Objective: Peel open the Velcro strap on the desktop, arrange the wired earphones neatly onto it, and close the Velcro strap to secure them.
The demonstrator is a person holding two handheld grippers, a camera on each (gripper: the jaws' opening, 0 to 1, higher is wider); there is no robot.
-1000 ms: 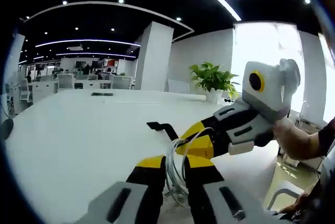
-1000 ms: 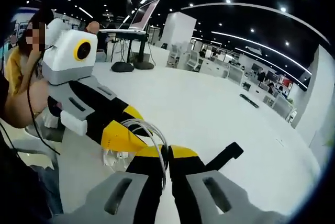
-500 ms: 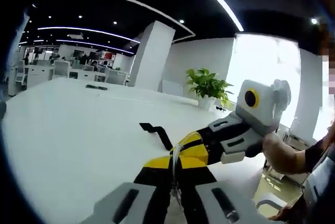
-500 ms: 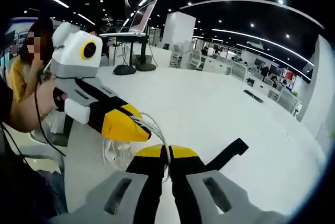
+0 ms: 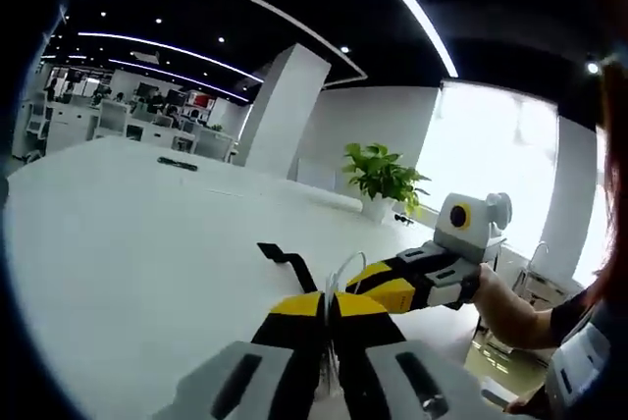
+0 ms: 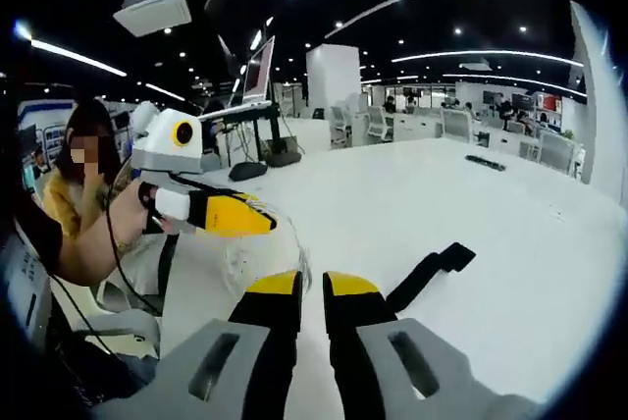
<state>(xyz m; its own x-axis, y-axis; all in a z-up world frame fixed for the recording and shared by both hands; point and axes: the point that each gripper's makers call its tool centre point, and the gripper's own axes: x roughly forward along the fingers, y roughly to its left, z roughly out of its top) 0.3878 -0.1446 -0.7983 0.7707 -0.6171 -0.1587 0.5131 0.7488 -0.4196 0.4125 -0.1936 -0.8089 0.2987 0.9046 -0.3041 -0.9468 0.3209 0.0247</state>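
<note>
The white earphone cable (image 5: 345, 270) is coiled in loose loops and hangs from my left gripper (image 5: 327, 304), which is shut on it. In the right gripper view the same loops (image 6: 263, 255) dangle below the left gripper (image 6: 257, 224), up and to the left of my own jaws. My right gripper (image 6: 312, 288) stands open by a narrow gap with nothing between its fingers. The black Velcro strap (image 6: 432, 273) lies flat on the white desk (image 6: 510, 243) just right of it. In the left gripper view the strap (image 5: 285, 257) lies beyond the jaws, and the right gripper (image 5: 365, 286) comes in from the right.
A potted plant (image 5: 383, 173) stands at the desk's far edge near a white pillar (image 5: 280, 111). A small dark object (image 5: 183, 167) lies far out on the desk. A person (image 6: 83, 204) sits at the desk's left edge, near a chair (image 6: 108, 327).
My right gripper has let go of the cable and its jaws have parted. The two grippers have drawn apart, and the coil now hangs from the left gripper alone.
</note>
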